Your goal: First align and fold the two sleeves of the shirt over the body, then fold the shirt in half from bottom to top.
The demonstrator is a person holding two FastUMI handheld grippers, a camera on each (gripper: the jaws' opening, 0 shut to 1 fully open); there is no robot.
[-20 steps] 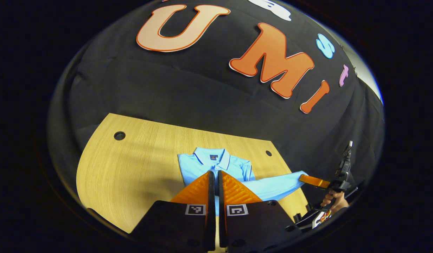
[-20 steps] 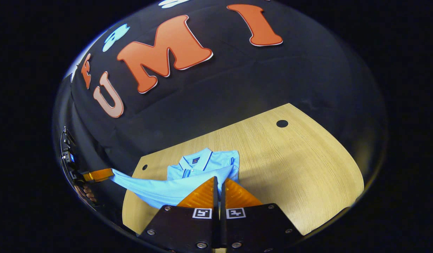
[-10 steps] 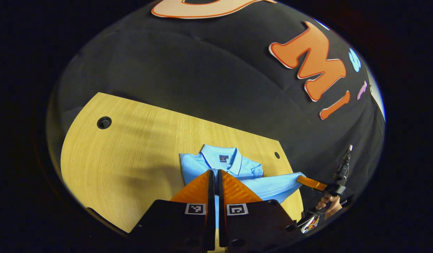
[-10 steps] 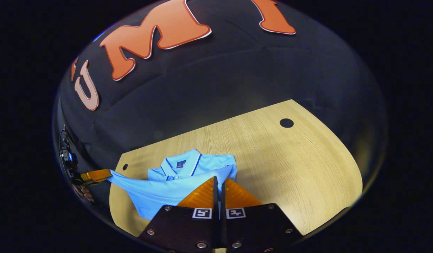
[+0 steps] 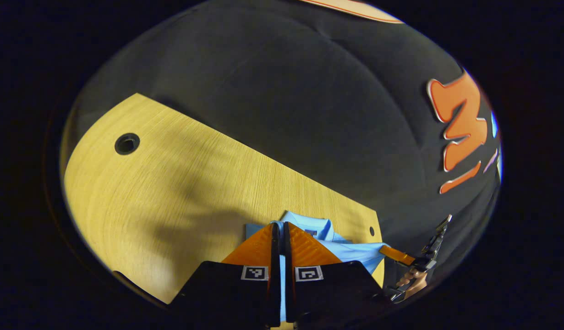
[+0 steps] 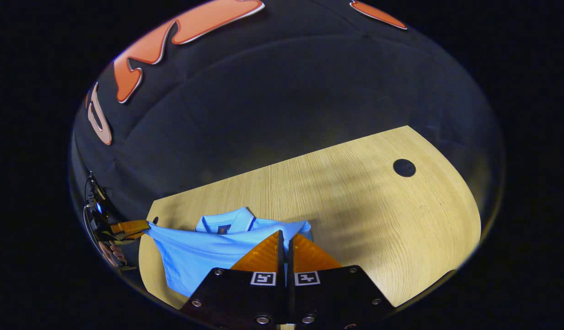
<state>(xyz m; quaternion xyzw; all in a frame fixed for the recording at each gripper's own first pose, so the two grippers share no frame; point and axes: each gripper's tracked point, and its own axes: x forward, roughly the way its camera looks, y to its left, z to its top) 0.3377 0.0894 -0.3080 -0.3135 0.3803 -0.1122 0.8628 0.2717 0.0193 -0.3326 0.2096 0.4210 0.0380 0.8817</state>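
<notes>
The bottom-to-top fold appears in hand: the left gripper and right gripper each hold jaws closed on the shirt hem, lifted above the counter. The next move likely calls for carrying both corners evenly toward the collar.

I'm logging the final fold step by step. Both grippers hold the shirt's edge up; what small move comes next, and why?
Probably carry both grippers, left and right, forward toward the collar, then lower: the shirt hangs lifted between them, its fold incomplete.
</notes>
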